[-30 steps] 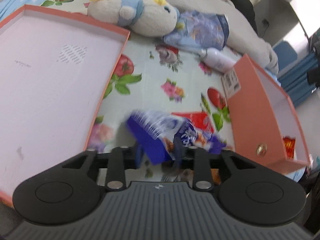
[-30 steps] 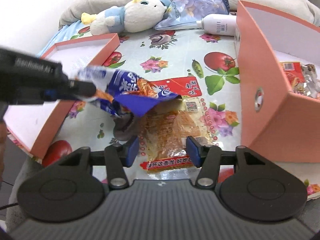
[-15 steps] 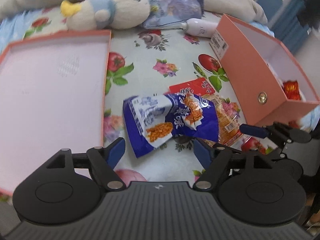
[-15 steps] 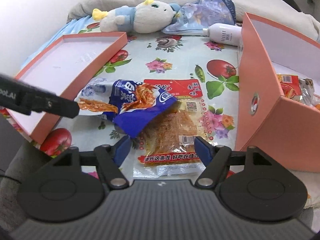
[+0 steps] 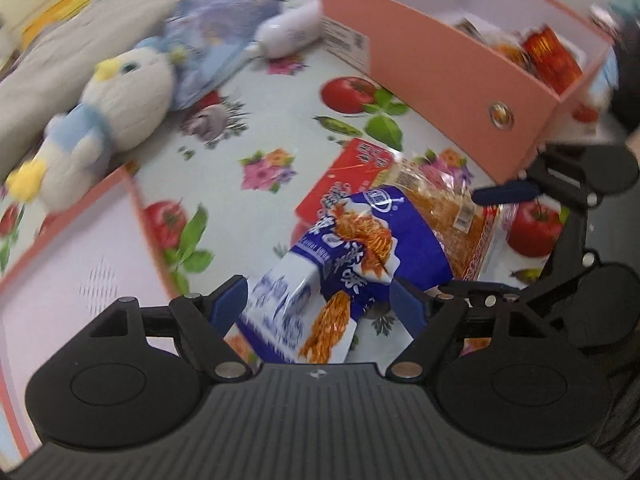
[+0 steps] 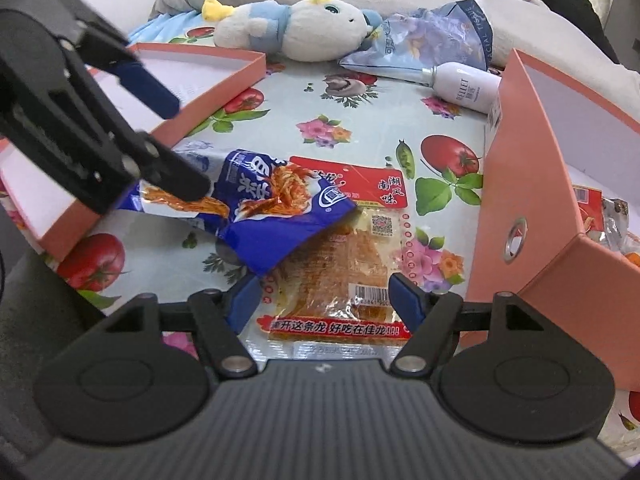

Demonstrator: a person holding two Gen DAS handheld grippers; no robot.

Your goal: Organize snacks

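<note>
A blue snack packet (image 5: pixel 360 248) (image 6: pixel 272 216) lies on the flowered bedsheet, overlapping a clear packet of orange strips with a red header (image 6: pixel 344 268) (image 5: pixel 440 208). My left gripper (image 5: pixel 318 304) (image 6: pixel 184 148) straddles the blue packet's near end; its jaws are opening and the pads do not press on it. My right gripper (image 6: pixel 324 300) (image 5: pixel 480 240) stands open around the clear packet's near end. The pink box (image 5: pixel 440 72) (image 6: pixel 532 200) on the right holds several red and silver snacks.
The pink box lid (image 6: pixel 208 76) (image 5: pixel 60 280) lies open side up on the left. At the back are a plush toy (image 6: pixel 300 32), a blue tissue pack (image 6: pixel 432 36), a white bottle (image 6: pixel 464 86) and a grey blanket.
My left gripper let go of the blue packet, which dropped onto the sheet and the clear packet; the gripper then rolled and shifted toward it. My right gripper's jaws spread wider.
</note>
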